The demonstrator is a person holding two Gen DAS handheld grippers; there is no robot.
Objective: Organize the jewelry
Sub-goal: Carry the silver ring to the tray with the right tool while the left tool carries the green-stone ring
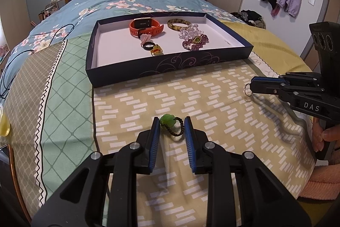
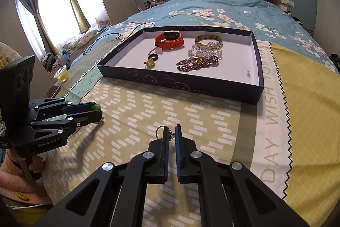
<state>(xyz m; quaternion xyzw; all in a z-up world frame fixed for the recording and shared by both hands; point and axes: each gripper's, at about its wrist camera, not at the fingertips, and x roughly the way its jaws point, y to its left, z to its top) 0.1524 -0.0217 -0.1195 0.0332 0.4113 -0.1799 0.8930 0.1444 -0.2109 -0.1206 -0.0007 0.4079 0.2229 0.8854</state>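
A small dark-beaded loop with a green stone (image 1: pixel 167 123) lies on the tan patterned blanket, and my left gripper (image 1: pixel 172 120) is shut on it, one pad against the stone and the other against the beads. From the right wrist view the green stone (image 2: pixel 96 107) peeks out between the left gripper's (image 2: pixel 98 111) tips. My right gripper (image 2: pixel 172 131) is shut on a little silver ring piece (image 2: pixel 159 131) low over the blanket; its loop (image 1: pixel 247 89) sticks out at the right gripper's (image 1: pixel 254 84) tip. Beyond both lies a dark blue tray (image 1: pixel 170 66) (image 2: pixel 191 83).
The tray holds an orange watch (image 1: pixel 146 27), a tortoiseshell bangle (image 1: pixel 178 23), clear and purple bead bracelets (image 1: pixel 194 42), a black ring (image 1: pixel 147 45) and a yellow charm (image 1: pixel 156 50). A black cable (image 1: pixel 12 69) trails at the bed's left. A cup (image 2: pixel 61 73) stands beside the bed.
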